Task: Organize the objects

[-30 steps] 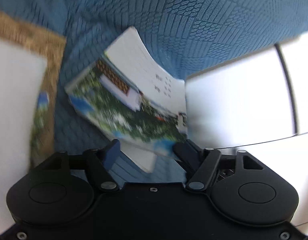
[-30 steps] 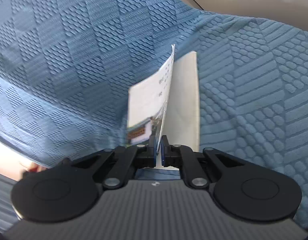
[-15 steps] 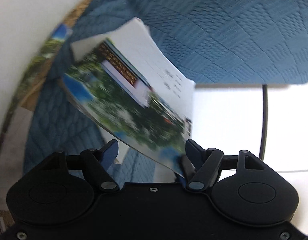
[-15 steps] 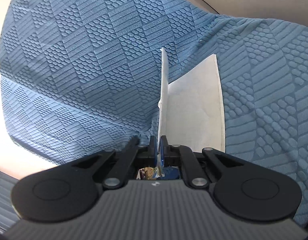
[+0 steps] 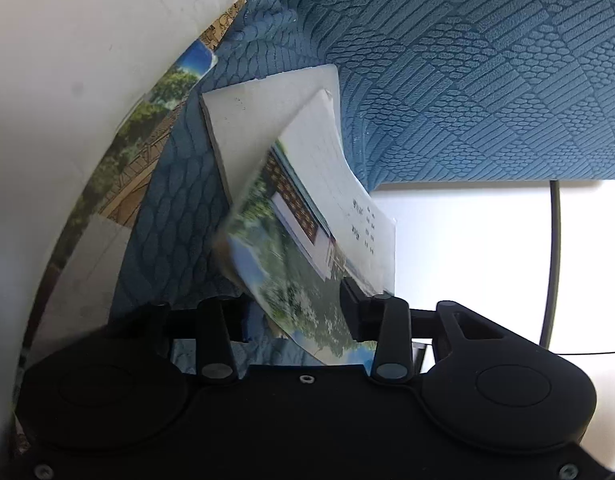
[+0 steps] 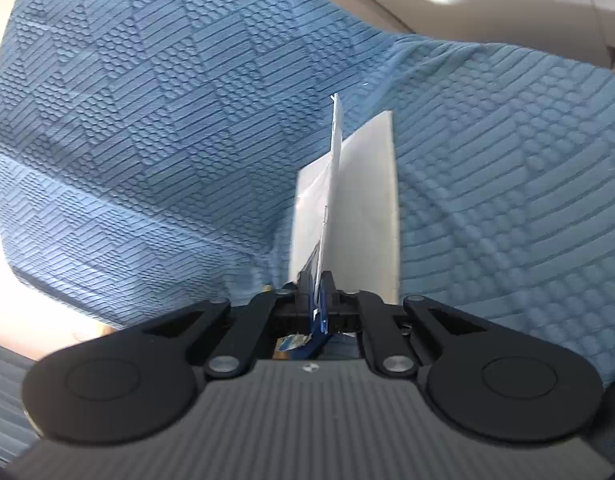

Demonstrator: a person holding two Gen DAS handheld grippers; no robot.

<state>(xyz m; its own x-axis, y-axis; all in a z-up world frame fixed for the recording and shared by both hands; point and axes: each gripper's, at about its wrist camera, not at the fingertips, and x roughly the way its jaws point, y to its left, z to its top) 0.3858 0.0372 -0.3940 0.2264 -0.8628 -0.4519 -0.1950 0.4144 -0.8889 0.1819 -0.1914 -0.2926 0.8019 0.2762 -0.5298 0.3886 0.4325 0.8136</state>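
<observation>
Right gripper [image 6: 316, 294] has its jaws pressed nearly together on the edge of a photo card [image 6: 334, 168], which stands edge-on from the pinch and rises over the blue cloth [image 6: 147, 100]. Just behind the card, a plain white card [image 6: 367, 208] lies on the cloth, partly hidden by the held one. Left gripper [image 5: 295, 316] has its jaws spread wide and grips nothing; the same photo card [image 5: 307, 240], printed with trees, a building and a white panel of small text, passes tilted between its fingers, and whether it touches the right-hand finger cannot be told. Beyond it the white card [image 5: 259, 120] lies flat on the cloth [image 5: 487, 60], and farther left another printed card [image 5: 147, 152] lies partly under a large white sheet [image 5: 67, 80]. The step in hand looks like carrying the photo card over to stack on the white card. Next, the right gripper would need to tip the card flat, line its corners up with the white card, lower it until it rests there, and only then let go; the thin card may bend or slide if released while tilted.
</observation>
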